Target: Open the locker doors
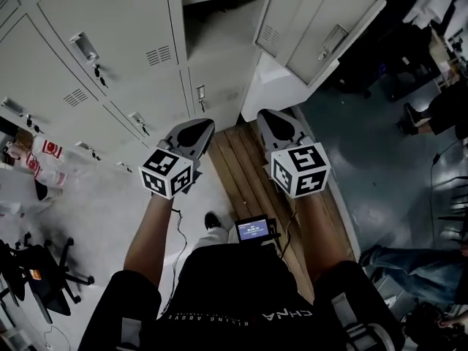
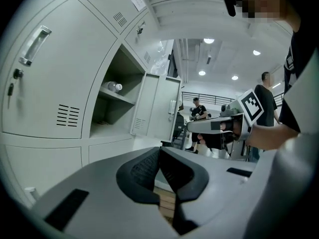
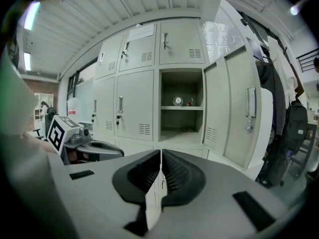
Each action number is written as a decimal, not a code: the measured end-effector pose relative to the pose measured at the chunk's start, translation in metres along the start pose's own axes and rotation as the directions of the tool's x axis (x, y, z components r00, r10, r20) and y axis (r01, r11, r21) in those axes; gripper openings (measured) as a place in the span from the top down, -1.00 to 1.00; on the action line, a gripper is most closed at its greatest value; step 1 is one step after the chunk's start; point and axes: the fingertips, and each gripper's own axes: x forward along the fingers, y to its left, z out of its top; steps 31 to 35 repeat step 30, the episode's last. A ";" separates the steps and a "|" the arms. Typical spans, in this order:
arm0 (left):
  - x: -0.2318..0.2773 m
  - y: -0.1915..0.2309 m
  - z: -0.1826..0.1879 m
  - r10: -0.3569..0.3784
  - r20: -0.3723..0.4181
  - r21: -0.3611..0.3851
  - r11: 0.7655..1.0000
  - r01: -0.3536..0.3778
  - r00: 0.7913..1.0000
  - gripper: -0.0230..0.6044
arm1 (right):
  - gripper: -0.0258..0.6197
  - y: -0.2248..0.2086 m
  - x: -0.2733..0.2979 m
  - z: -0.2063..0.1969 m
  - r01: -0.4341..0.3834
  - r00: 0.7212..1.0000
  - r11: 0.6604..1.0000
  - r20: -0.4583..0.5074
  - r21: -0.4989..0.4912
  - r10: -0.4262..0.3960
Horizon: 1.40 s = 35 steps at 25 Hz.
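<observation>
A bank of grey lockers point(image 1: 110, 28) stands in front of me. One compartment point(image 1: 219, 28) is open, and its door point(image 1: 322, 24) hangs swung out to the right. The neighbouring doors point(image 3: 134, 103) are closed, with handles and keys. My left gripper point(image 1: 199, 129) and right gripper point(image 1: 269, 119) hover side by side before the low lockers and touch nothing. Both are shut and empty, as the left gripper point(image 2: 160, 156) and right gripper point(image 3: 160, 158) show in their own views. The open compartment point(image 3: 180, 108) and its door point(image 3: 239, 108) lie straight ahead of the right gripper.
A bottle point(image 2: 114, 86) lies on the open locker's shelf. Wooden planks point(image 1: 248, 189) run along the floor under the grippers. An office chair point(image 1: 36, 269) stands at the lower left, people point(image 2: 198, 111) stand in the room behind, and a backpack point(image 3: 289, 128) hangs at the right.
</observation>
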 end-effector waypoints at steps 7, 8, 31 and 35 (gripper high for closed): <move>-0.012 -0.017 -0.005 0.070 -0.017 0.031 0.997 -0.069 0.997 0.86 | 0.81 0.002 -0.020 -0.013 -0.029 0.999 0.999 0.022 -0.015 0.030; -0.013 -0.023 -0.007 0.080 -0.019 0.033 0.996 -0.079 0.997 0.86 | 0.81 0.000 -0.028 -0.015 -0.030 0.999 0.999 0.026 -0.012 0.031; -0.052 -0.097 -0.019 0.161 -0.021 0.068 0.985 -0.159 0.987 0.86 | 0.81 0.009 -0.097 -0.038 -0.058 0.997 0.998 0.046 0.013 0.058; -0.052 -0.097 -0.019 0.161 -0.021 0.068 0.985 -0.159 0.987 0.86 | 0.81 0.009 -0.097 -0.038 -0.058 0.997 0.998 0.046 0.013 0.058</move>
